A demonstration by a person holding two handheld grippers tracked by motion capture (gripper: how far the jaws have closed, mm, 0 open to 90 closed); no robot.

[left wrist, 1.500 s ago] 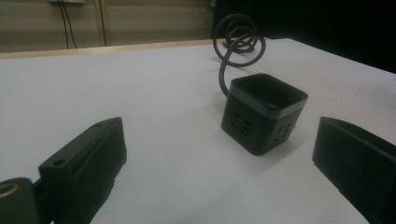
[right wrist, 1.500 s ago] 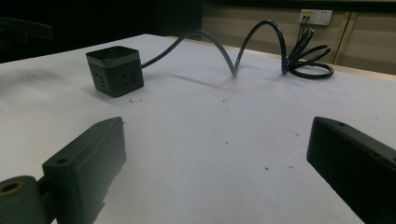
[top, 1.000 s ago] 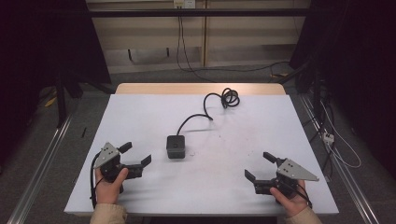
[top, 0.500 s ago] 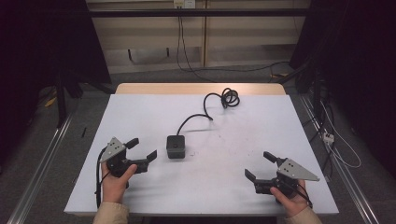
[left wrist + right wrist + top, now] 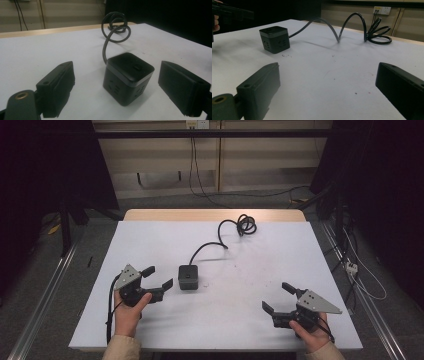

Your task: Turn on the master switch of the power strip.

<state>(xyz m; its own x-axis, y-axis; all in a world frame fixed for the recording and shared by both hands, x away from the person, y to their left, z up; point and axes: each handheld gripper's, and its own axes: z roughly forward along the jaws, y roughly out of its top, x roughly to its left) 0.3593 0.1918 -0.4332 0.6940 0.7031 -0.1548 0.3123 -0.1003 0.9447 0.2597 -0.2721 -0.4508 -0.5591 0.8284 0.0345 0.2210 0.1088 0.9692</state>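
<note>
Black cube power strip [image 5: 188, 277] sits mid-worktop [image 5: 150, 240], its cord [image 5: 210, 247] running back to a coil [image 5: 245, 225] near the far edge. Left gripper [image 5: 159, 277] is just beside the cube, jaws spread but just been closing in, cube ahead of them, not yet between, no pad contact. Right gripper [image 5: 278, 298] is well apart, jaws spread, nothing in them. Risks, imo: the cube looks smooth, so an off-centre pinch could twist or skid it; the stiff arched cord may tug it back or drag the coil along. No brand or writing legible on cube.
</note>
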